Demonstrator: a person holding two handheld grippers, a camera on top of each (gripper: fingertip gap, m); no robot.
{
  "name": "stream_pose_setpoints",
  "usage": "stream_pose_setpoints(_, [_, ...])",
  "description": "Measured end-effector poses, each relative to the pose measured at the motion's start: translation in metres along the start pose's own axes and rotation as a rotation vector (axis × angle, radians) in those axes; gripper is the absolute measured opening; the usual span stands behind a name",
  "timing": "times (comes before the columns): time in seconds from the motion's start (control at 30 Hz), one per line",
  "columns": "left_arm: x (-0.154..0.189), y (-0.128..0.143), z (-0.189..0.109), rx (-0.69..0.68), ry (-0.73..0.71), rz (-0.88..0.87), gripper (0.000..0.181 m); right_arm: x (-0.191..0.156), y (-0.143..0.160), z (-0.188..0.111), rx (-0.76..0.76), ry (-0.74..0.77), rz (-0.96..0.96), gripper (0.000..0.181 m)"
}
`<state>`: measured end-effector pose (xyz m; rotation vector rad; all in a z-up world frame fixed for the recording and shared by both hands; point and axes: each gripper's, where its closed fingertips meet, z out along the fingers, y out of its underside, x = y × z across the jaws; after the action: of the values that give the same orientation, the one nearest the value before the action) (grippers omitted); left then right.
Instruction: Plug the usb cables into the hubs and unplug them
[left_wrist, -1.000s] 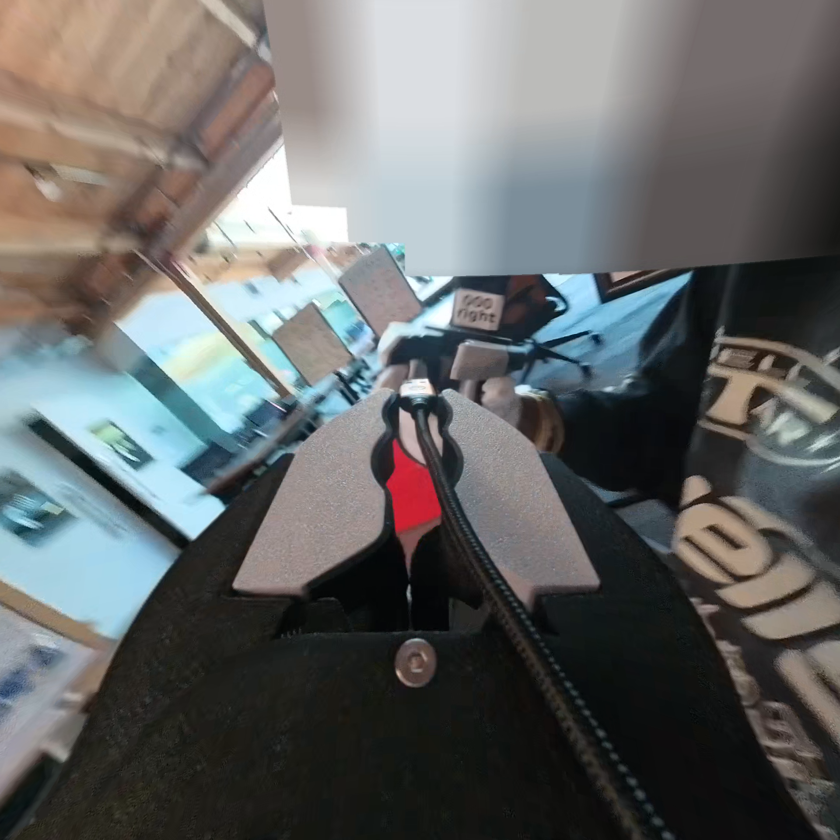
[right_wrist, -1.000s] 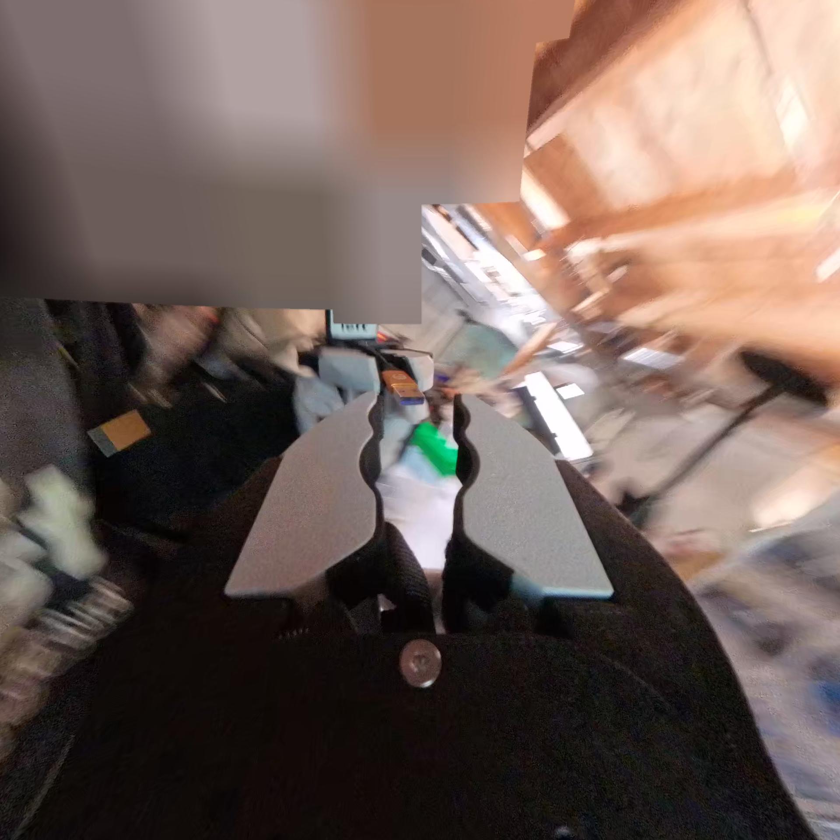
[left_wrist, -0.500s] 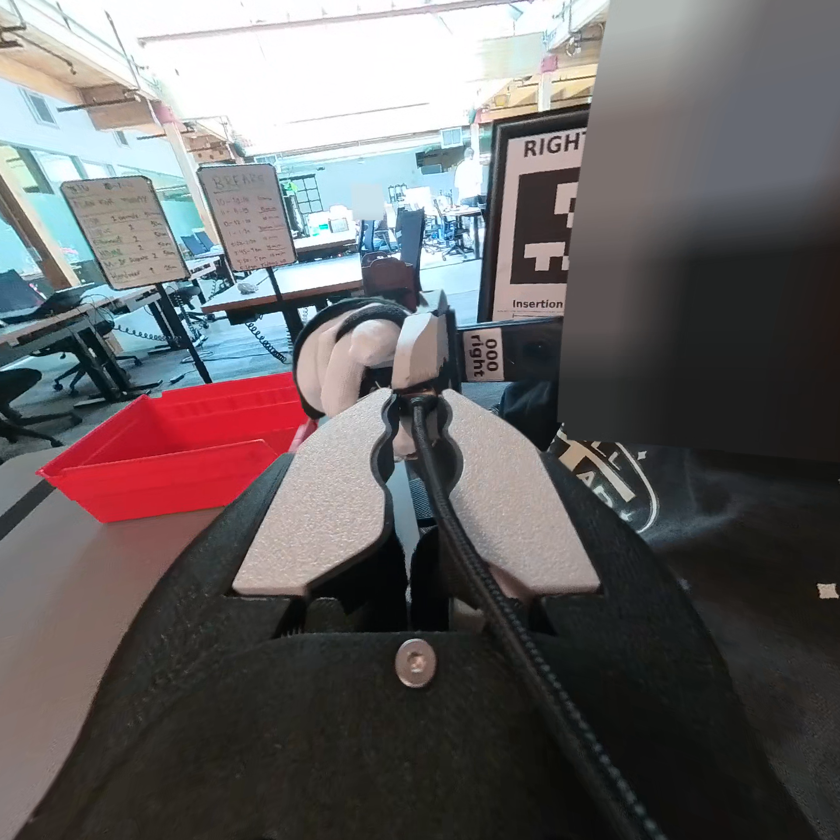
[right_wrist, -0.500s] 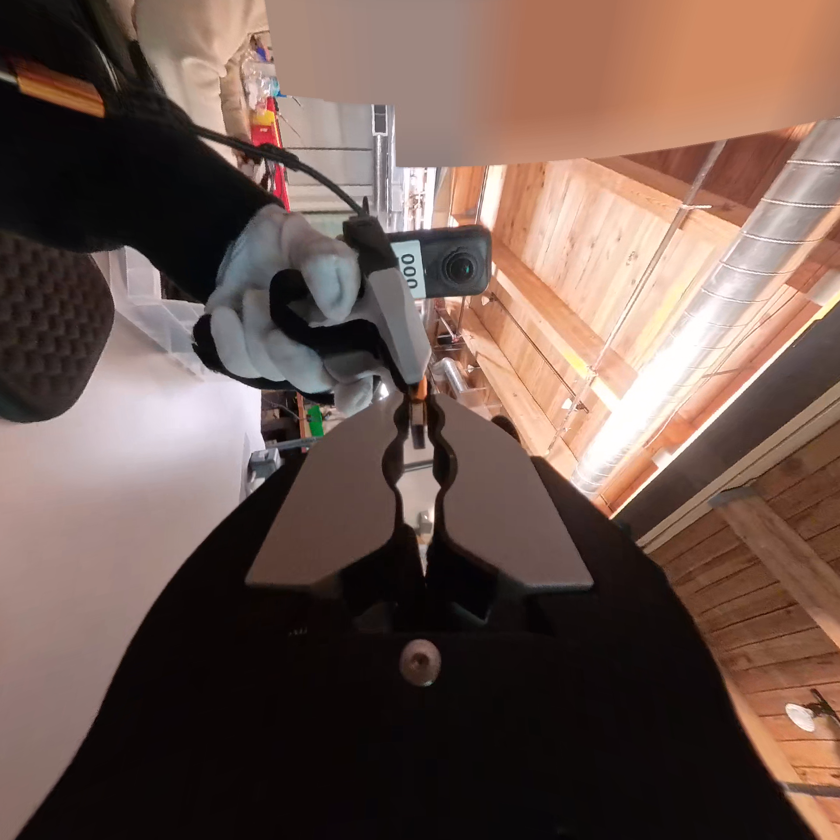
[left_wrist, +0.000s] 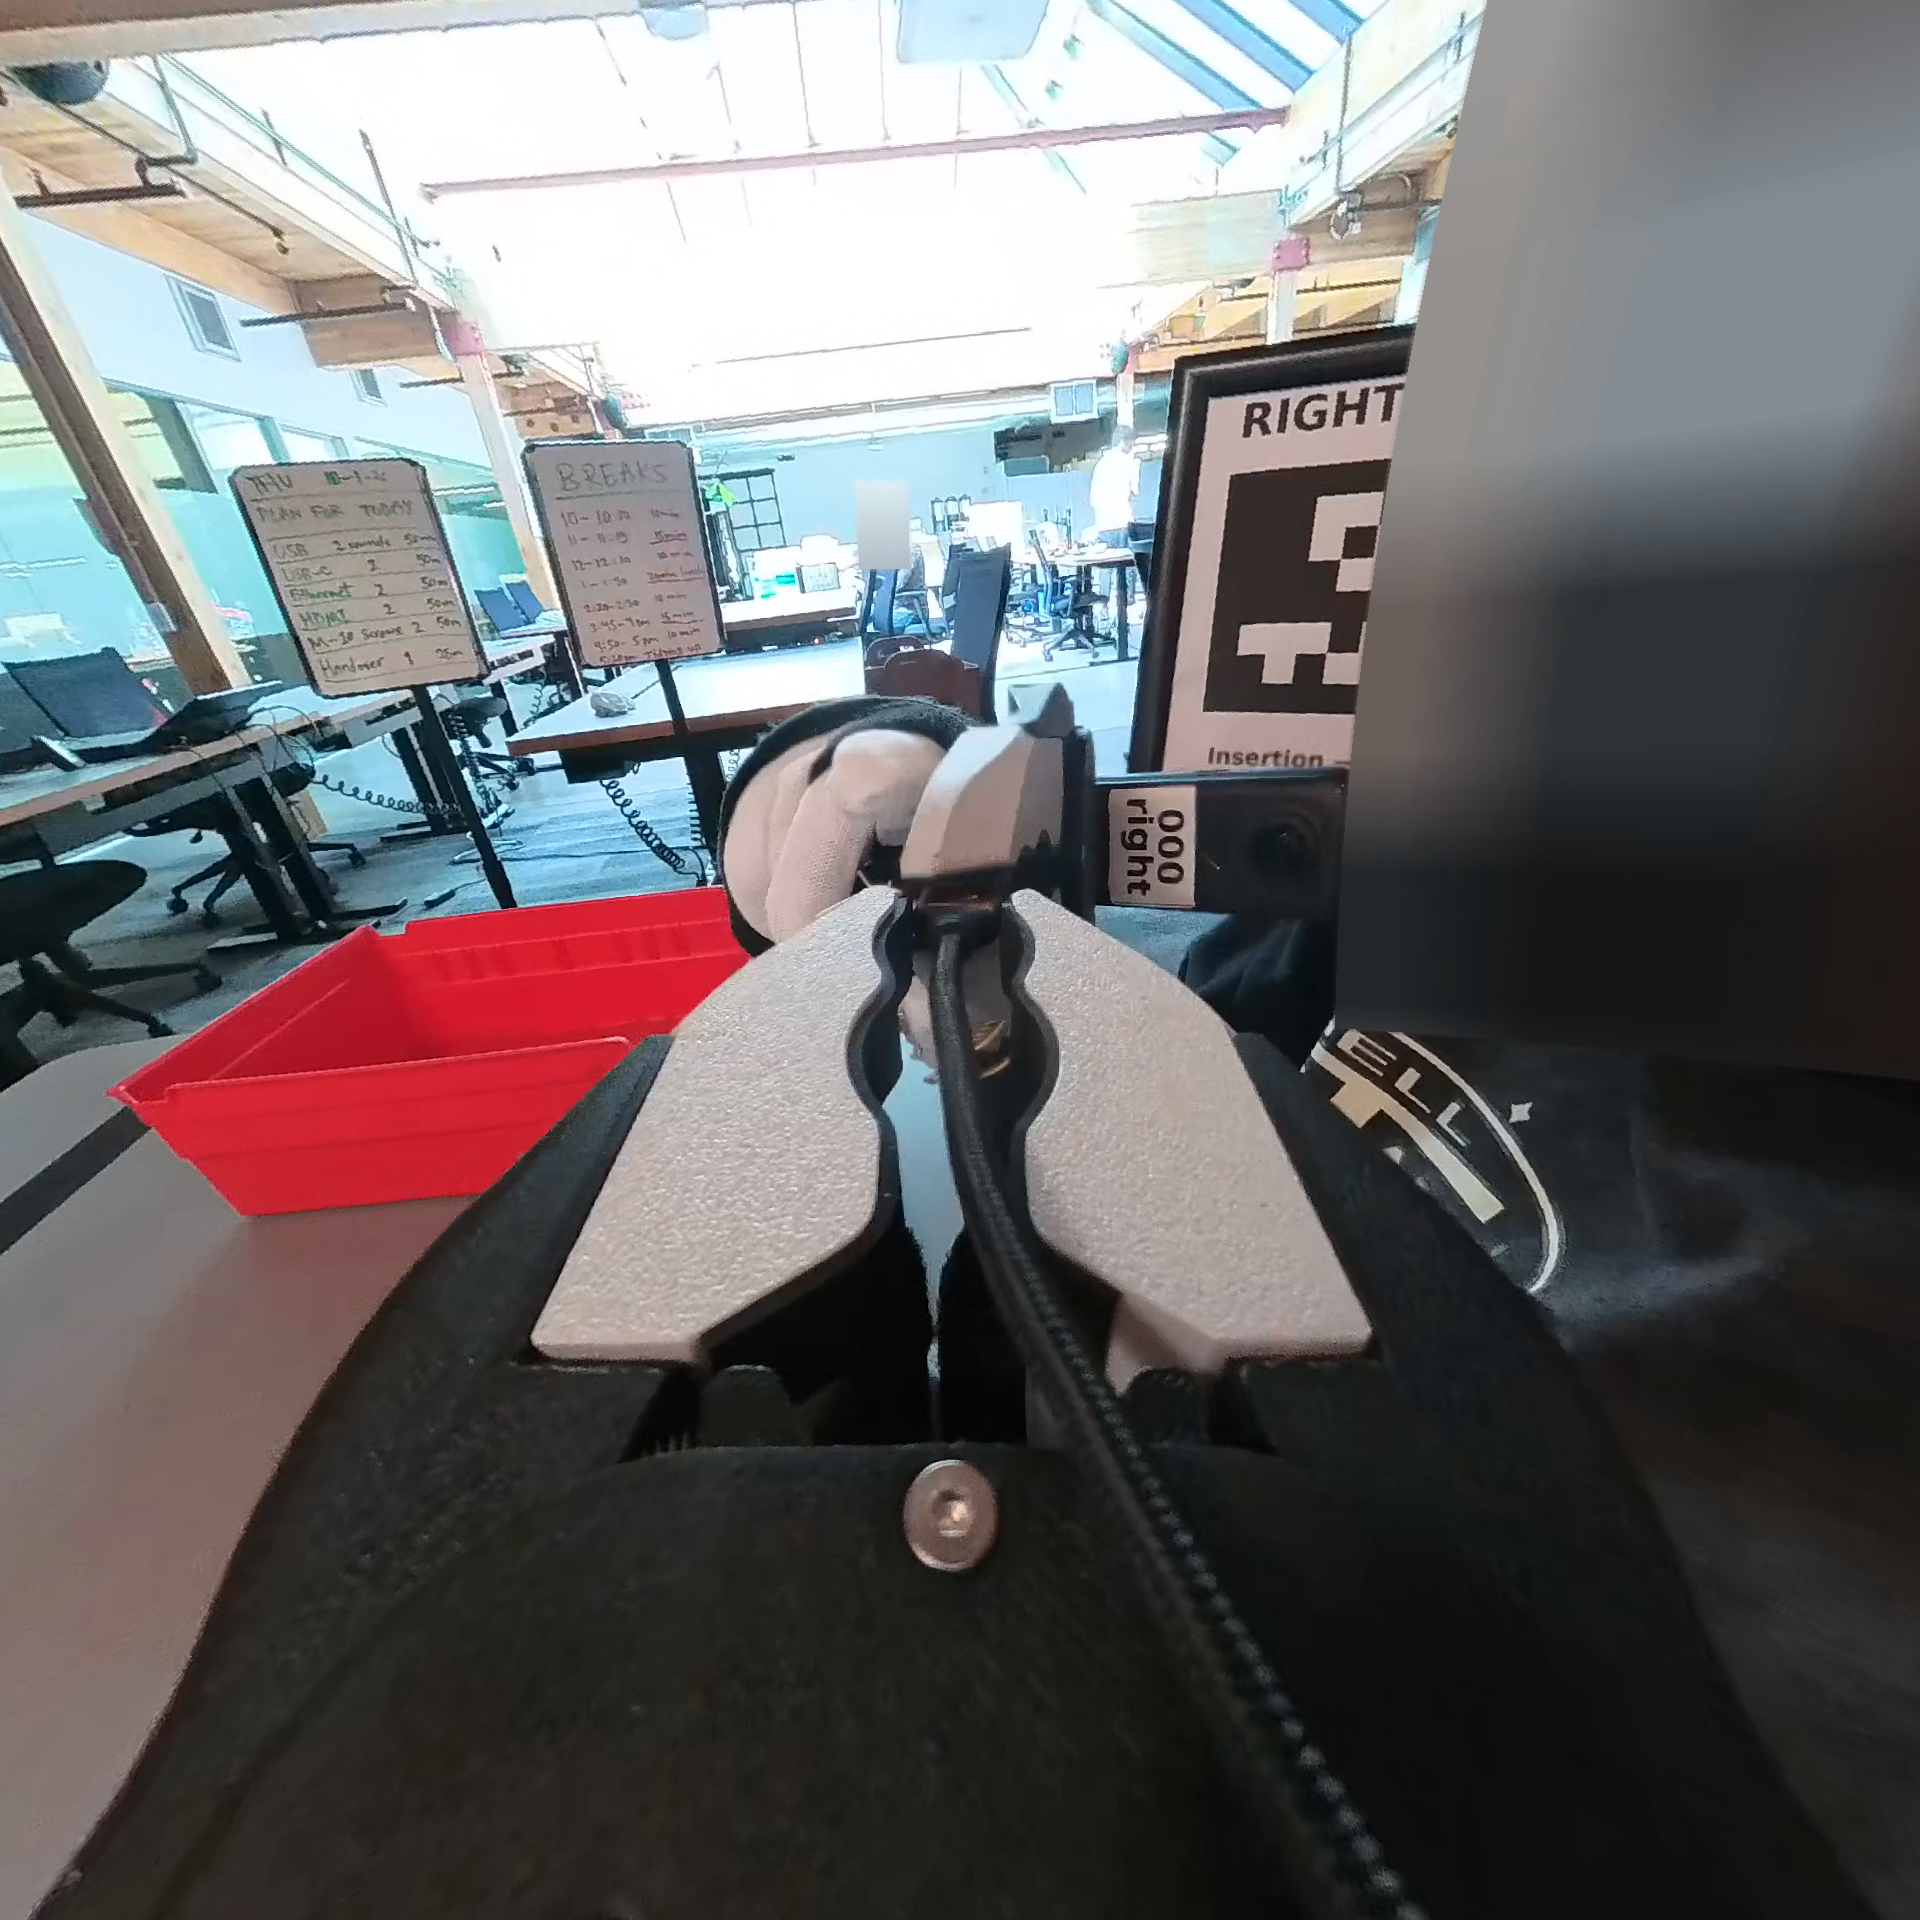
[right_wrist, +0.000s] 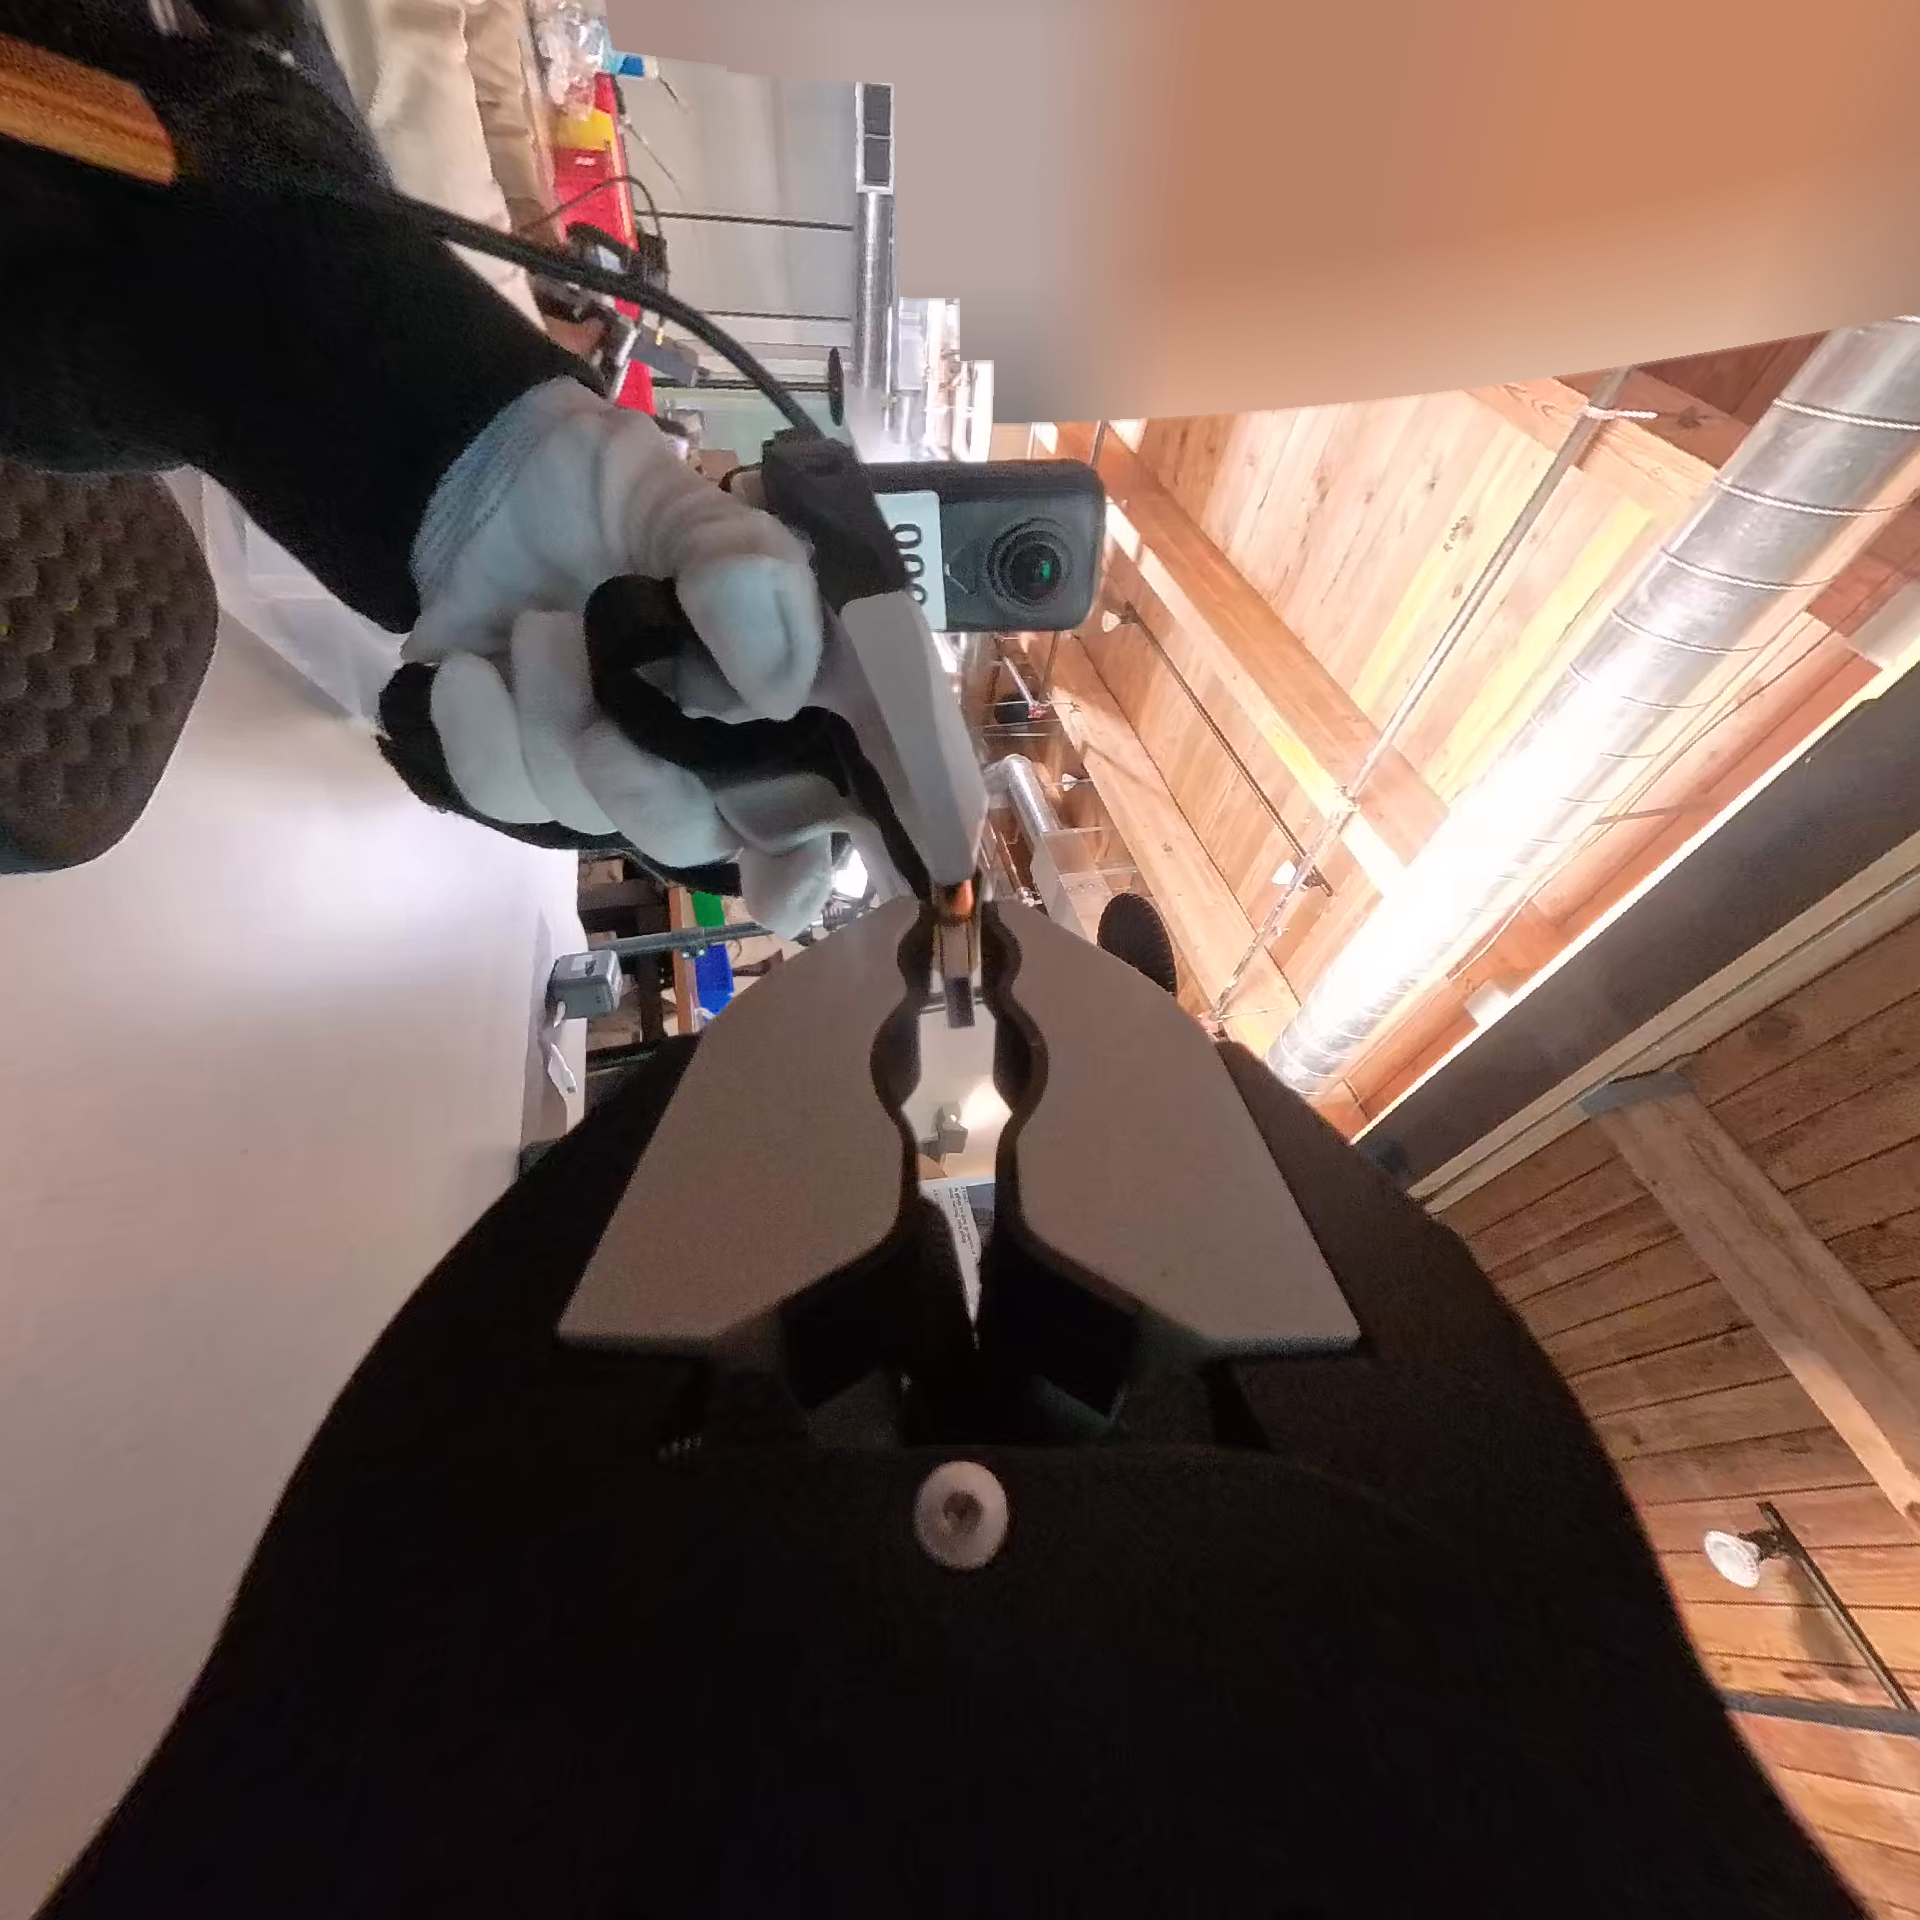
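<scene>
Left wrist view: two grippers, left gripper (left_wrist: 951, 930) pinching one braided cable (left_wrist: 1023, 1278).

You're in an open-plan office or lab. Desks (left_wrist: 260, 748), office chairs (left_wrist: 62, 914) and whiteboards (left_wrist: 353, 577) fill the frame's left; timber ceiling (right_wrist: 1351, 582) with ducting (right_wrist: 1662, 665) at right.

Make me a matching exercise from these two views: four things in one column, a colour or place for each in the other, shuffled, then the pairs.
Things:
1. tray
2. braided cable
3. glove
4. two whiteboards

Colour or place:
A. black, running between the fingers of the left gripper
B. on stands behind the tray
C. red, on the grey table
D. white, on the hand gripping the left gripper's handle, in the right wrist view

Pairs: 1-C, 2-A, 3-D, 4-B
</scene>
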<state>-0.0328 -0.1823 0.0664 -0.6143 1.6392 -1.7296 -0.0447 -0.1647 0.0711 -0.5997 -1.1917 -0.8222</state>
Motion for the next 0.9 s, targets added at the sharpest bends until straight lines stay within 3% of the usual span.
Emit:
stream_pose_setpoints(0.07, [0.0006,-0.0021,-0.0009,0.011,0.002,-0.005,0.015,0.0048,0.0,-0.0033,0.014,0.018,0.011,0.014])
stream_pose_setpoints(0.9, [-0.0025,-0.0052,-0.0031,0.027,-0.027,0.007,0.015,0.0007,0.0011,-0.001,-0.01,0.01,-0.067,0.007])
